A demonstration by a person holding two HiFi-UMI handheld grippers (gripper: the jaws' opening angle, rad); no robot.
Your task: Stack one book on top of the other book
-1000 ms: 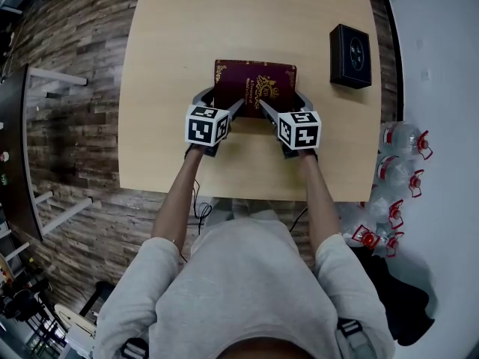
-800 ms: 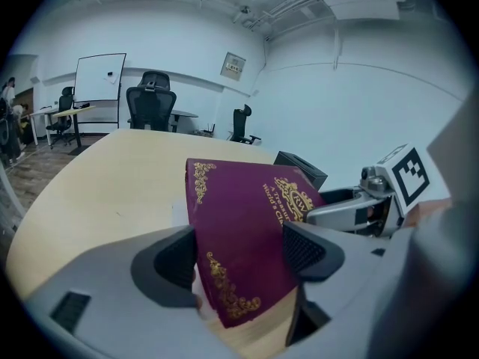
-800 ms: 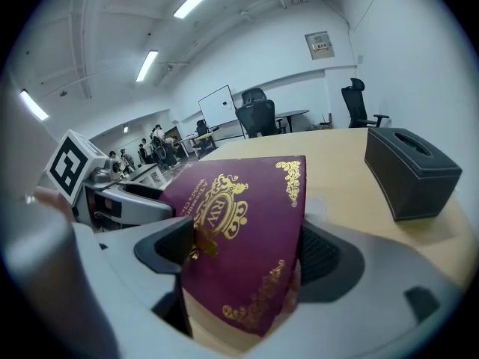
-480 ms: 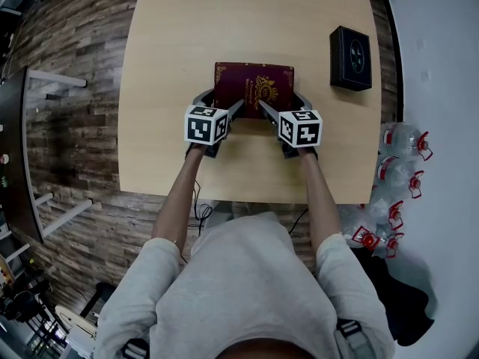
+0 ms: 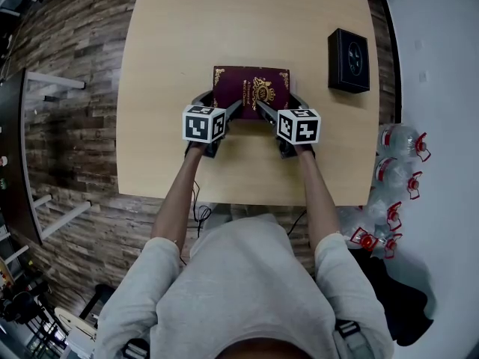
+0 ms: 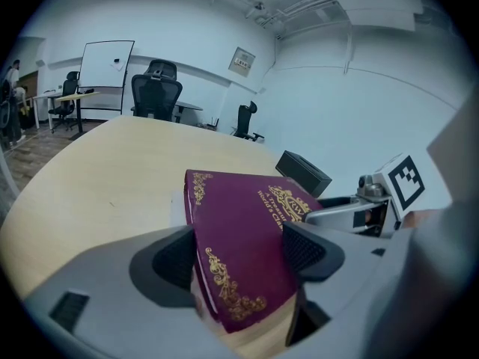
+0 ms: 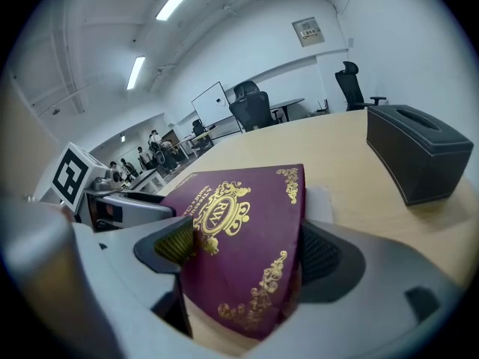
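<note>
Cannot tell whether maroon book point(image 5: 251, 87) touches the table point(image 5: 187, 36); near edge hidden. Clamped at both near corners by left hand-held gripper point(image 5: 219, 103) and right hand-held gripper point(image 5: 278, 105), forearms stretched forward. Well apart from black book point(image 5: 349, 49).

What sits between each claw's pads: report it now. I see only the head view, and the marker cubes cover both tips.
Observer: In the left gripper view, the left claw is closed on one near corner of the maroon book, with one pad on each face.
Operator: Now the right one.
Observer: In the right gripper view, the right claw clamps the book's other near corner the same way.
Operator: Report anything under the book.
Observer: A pale edge shows just past the book's far corner in the right gripper view. I cannot tell what it is.
</note>
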